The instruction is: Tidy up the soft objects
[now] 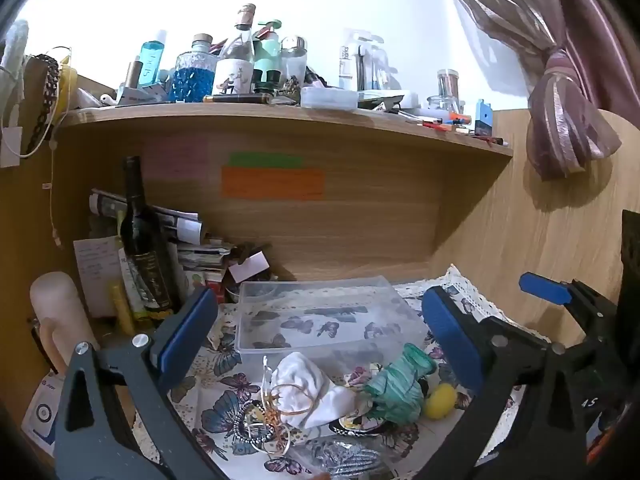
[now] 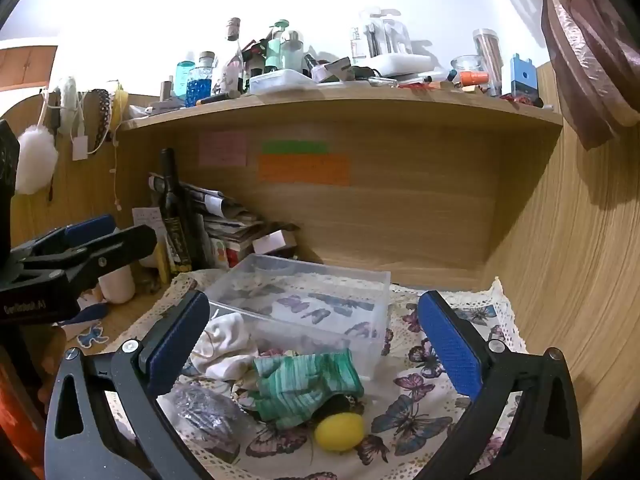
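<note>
We see a cream cloth [image 2: 420,392] printed with blue, purple and pink butterflies and edged in white lace, and on it a white sock [image 2: 224,348], a green-and-white striped sock [image 2: 304,384] and a plain yellow ball [image 2: 339,432]. Our gripper fingers [image 2: 448,344] carry blue textured pads on black frames. Behind them, the wood-grain back panel [image 2: 400,216] bears pink [image 2: 223,149], green [image 2: 295,147] and orange [image 2: 304,169] notes.

wall [image 2: 160,8]: white, brightly lit, above the fingers
shelf [image 2: 340,100]: wooden, cluttered, ahead
curtain [image 1: 560,92]: mauve, tied, upper right
bench [image 2: 120,320]: wooden
</note>
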Available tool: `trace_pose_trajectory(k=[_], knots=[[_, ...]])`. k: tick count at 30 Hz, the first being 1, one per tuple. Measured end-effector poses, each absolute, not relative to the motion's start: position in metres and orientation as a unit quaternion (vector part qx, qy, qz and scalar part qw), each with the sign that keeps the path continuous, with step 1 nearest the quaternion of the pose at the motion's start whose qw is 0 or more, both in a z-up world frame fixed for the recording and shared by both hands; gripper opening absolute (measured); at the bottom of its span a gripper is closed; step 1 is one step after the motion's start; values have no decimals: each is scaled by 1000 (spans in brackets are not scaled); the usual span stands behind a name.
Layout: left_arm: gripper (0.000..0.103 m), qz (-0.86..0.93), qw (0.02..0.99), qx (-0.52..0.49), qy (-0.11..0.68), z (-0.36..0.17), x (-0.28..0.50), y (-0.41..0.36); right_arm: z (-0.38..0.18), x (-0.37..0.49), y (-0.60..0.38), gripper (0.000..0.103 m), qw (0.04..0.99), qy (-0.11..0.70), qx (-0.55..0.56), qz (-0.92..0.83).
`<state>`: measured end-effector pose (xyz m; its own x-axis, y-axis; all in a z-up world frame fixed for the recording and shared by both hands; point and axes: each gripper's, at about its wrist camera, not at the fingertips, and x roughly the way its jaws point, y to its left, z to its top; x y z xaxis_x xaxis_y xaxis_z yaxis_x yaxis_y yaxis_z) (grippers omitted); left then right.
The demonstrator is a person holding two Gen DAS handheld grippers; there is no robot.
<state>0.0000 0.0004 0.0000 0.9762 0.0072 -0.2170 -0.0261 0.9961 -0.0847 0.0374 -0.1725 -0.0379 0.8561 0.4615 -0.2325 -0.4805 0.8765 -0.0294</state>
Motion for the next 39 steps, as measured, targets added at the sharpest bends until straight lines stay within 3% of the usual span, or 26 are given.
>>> trace_pose_trajectory(k=[39], knots=[[103,6,992,-33,122,-9,-1,1,-33,39,-172,103,965,98,-28,243]])
